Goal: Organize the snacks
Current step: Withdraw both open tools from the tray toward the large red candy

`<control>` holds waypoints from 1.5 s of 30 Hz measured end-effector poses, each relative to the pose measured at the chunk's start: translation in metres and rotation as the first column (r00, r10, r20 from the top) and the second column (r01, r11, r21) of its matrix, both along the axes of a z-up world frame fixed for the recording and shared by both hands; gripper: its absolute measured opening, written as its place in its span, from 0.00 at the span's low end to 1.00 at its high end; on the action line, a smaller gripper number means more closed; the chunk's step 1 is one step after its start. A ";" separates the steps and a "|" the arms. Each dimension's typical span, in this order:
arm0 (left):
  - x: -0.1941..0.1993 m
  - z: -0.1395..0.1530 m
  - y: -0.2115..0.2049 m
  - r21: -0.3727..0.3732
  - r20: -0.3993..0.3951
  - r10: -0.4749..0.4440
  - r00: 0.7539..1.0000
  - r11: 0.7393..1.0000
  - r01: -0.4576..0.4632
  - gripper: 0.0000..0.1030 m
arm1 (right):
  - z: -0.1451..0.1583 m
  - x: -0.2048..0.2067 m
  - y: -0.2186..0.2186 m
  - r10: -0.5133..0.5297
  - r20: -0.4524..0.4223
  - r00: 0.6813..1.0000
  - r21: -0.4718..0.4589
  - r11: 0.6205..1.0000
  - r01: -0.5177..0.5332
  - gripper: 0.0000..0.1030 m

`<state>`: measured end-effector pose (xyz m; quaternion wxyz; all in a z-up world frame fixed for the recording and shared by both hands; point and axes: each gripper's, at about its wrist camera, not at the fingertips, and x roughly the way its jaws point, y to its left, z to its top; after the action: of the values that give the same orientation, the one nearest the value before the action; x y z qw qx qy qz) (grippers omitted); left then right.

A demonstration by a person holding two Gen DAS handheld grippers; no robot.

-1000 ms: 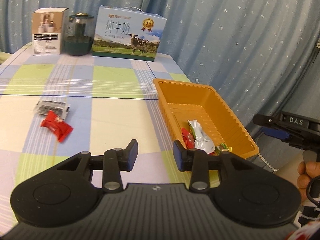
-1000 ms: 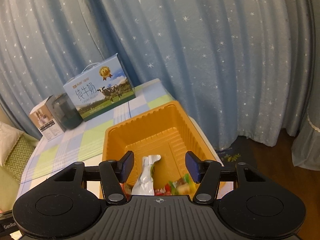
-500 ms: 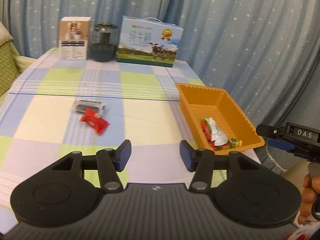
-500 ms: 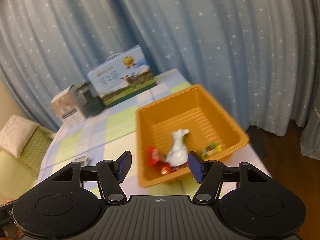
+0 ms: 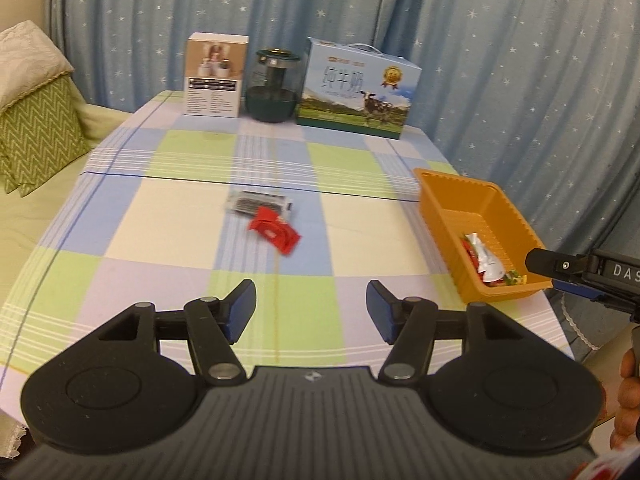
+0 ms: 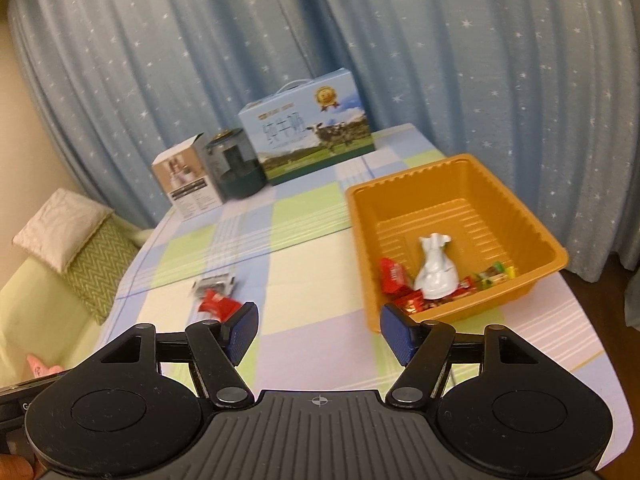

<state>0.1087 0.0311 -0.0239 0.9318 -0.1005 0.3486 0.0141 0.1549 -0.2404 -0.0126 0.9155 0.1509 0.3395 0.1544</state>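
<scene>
**Left wrist and right wrist: both tongs released above the table**

Left wrist view: the left gripper (image 5: 311, 310) hangs spread and empty over the checked tablecloth (image 5: 160, 220). A red snack packet (image 5: 274, 231) touches a clear wrapped snack (image 5: 258, 202) mid-table, with bare cloth all around. The orange tray (image 5: 440, 204) sits at the right edge.

Right wrist view: the right gripper (image 6: 318, 330) is also spread, empty. A white pouch (image 6: 435, 270) and candies (image 6: 494, 274) lie against the tray's near wall.
</scene>
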 end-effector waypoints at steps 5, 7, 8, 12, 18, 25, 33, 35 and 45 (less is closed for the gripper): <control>-0.007 0.002 0.015 0.004 -0.002 0.025 1.000 1.000 -0.025 0.60 | -0.001 -0.001 0.020 0.038 0.001 0.999 -0.017 0.999 -0.038 0.66; -0.009 0.002 0.021 0.008 -0.003 0.034 0.999 0.999 -0.034 0.60 | -0.001 -0.001 0.028 0.052 0.003 0.999 -0.026 0.998 -0.052 0.66; -0.010 0.002 0.023 0.010 -0.003 0.038 0.999 0.999 -0.038 0.60 | -0.001 0.000 0.032 0.059 0.004 0.998 -0.030 0.998 -0.059 0.67; -0.012 0.002 0.034 0.016 -0.003 0.054 0.999 0.998 -0.054 0.61 | -0.003 0.002 0.046 0.083 0.005 0.997 -0.044 0.996 -0.082 0.67; -0.008 -0.003 0.051 0.014 -0.011 0.082 0.997 0.997 -0.082 0.61 | -0.009 0.010 0.065 0.119 0.001 0.993 -0.064 0.991 -0.118 0.67; 0.004 -0.011 0.064 0.040 -0.017 0.083 0.996 0.996 -0.082 0.61 | -0.021 0.025 0.085 0.167 0.007 0.986 -0.103 0.981 -0.165 0.68; 0.030 -0.026 0.082 0.063 -0.030 0.067 0.997 0.996 -0.065 0.61 | -0.041 0.052 0.110 0.235 0.013 0.972 -0.158 0.960 -0.230 0.68; 0.038 -0.032 0.085 0.071 -0.037 0.057 0.998 0.996 -0.054 0.61 | -0.048 0.060 0.117 0.254 0.011 0.967 -0.171 0.953 -0.248 0.68; 0.084 -0.064 0.097 0.118 -0.059 -0.005 0.998 0.993 0.012 0.61 | -0.091 0.097 0.155 0.335 0.006 0.942 -0.221 0.920 -0.325 0.68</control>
<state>0.1929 0.1283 -0.0879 0.9255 -0.0433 0.3749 0.0336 0.2522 -0.0856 -0.1037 0.8946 -0.0124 0.3547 0.2717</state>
